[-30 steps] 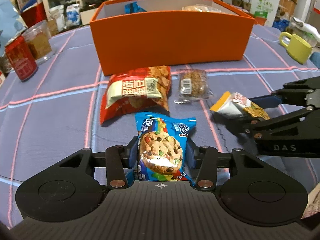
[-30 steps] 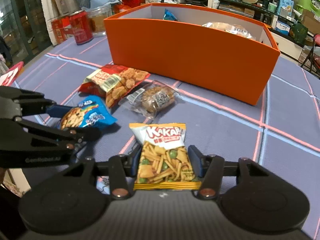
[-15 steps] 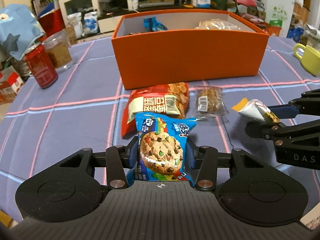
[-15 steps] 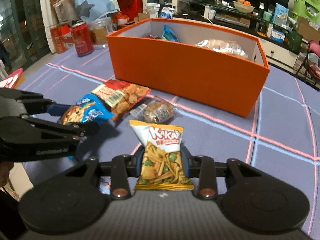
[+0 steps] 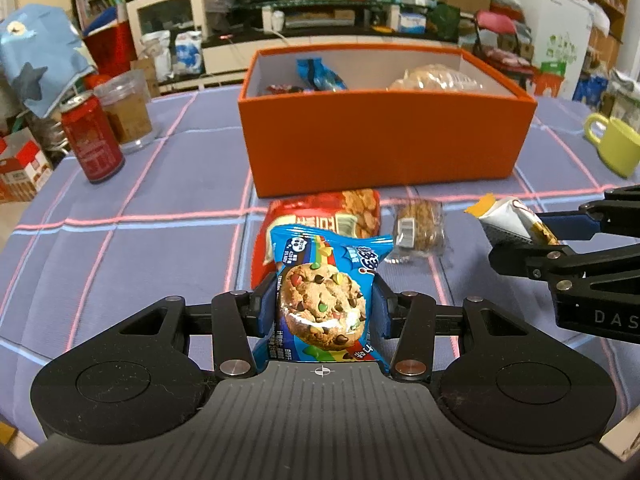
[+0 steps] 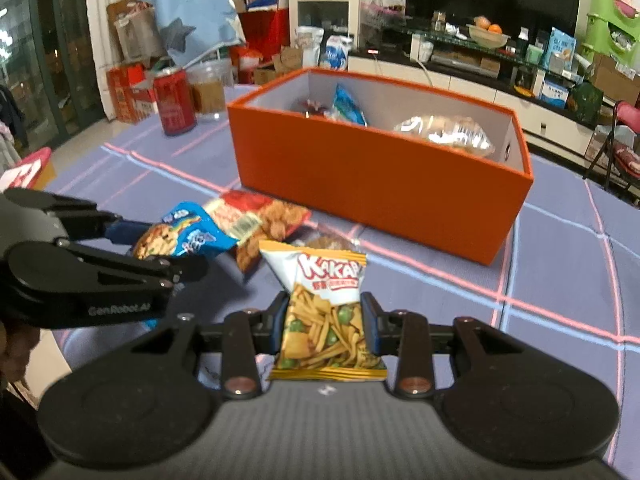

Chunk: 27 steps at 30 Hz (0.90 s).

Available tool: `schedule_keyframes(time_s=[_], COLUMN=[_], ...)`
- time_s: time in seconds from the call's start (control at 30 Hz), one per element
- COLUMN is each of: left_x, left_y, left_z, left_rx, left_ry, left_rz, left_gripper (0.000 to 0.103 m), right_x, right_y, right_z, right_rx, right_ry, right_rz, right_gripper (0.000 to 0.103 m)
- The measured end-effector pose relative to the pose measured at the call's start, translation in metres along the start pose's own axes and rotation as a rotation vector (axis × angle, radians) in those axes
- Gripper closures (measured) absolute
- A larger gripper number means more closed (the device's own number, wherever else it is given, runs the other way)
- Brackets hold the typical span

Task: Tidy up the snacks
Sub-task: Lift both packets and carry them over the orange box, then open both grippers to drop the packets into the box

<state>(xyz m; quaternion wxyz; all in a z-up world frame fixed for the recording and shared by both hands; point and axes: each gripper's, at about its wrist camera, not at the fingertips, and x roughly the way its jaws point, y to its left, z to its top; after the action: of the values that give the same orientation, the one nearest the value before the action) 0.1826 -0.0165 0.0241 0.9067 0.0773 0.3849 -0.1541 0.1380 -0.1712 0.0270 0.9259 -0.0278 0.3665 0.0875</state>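
Note:
My left gripper (image 5: 324,300) is shut on a blue cookie packet (image 5: 324,296) and holds it above the table; the packet also shows in the right wrist view (image 6: 180,236). My right gripper (image 6: 324,320) is shut on a yellow-and-white Kakap snack bag (image 6: 324,308), also lifted; the bag shows at the right of the left wrist view (image 5: 508,220). The open orange box (image 5: 380,140) stands ahead, with a blue packet (image 6: 348,106) and a clear bag (image 6: 444,134) inside. A red snack bag (image 5: 320,216) and a clear-wrapped biscuit (image 5: 418,224) lie on the cloth before the box.
A red can (image 5: 92,138) and a clear jar (image 5: 128,114) stand at the left on the purple checked tablecloth (image 5: 120,260). A yellow-green mug (image 5: 616,148) stands at the right. Cluttered shelves and furniture lie beyond the table.
Both grippers have risen and drawn back from the table with their packets. The box interior has come into view.

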Motion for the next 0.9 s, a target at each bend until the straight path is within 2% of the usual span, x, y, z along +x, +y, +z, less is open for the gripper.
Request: schedule_keyframes(time_s=[0.13, 0.27, 0.37, 0.47, 0.6, 0.67, 0.73, 0.83, 0.9], left_x=[-0.008, -0.026, -0.031, -0.024, 0.012, 0.039, 0.045, 0.024, 0.012], left_y=[0.003, 0.012, 0.022, 0.023, 0.017, 0.018, 0.027, 0.046, 0.06], left_z=[0.004, 0.02, 0.051, 0.095, 0.155, 0.175, 0.18, 0.16, 0.137], left_rx=[-0.019, -0.053, -0.087, -0.073, -0.053, -0.038, -0.071, -0.107, -0.126], left_ry=[-0.023, -0.078, -0.116, -0.169, -0.182, -0.16, -0.144, -0.204, -0.223], left_rz=[-0.002, -0.024, -0.044, -0.008, 0.02, 0.015, 0.051, 0.028, 0.042], left_gripper=[0.079, 0.079, 0.079, 0.079, 0.079, 0.075, 0.078, 0.07, 0.068], right_x=[-0.005, -0.014, -0.021, -0.018, 0.002, 0.017, 0.031, 0.02, 0.005], right_y=[0.002, 0.002, -0.005, -0.014, -0.029, -0.036, -0.042, -0.048, -0.042], right_z=[0.003, 0.011, 0.03, 0.059, 0.117, 0.143, 0.161, 0.156, 0.129], right_rx=[-0.005, -0.003, 0.014, 0.016, 0.024, 0.038, 0.039, 0.079, 0.095], right_ry=[-0.019, -0.051, -0.089, -0.134, -0.174, -0.18, -0.164, -0.191, -0.222], right_rz=[-0.002, 0.0, 0.002, -0.022, -0.059, -0.082, -0.111, -0.109, -0.088], right_gripper=[0.066, 0.066, 0.066, 0.066, 0.066, 0.061, 0.044, 0.041, 0.04])
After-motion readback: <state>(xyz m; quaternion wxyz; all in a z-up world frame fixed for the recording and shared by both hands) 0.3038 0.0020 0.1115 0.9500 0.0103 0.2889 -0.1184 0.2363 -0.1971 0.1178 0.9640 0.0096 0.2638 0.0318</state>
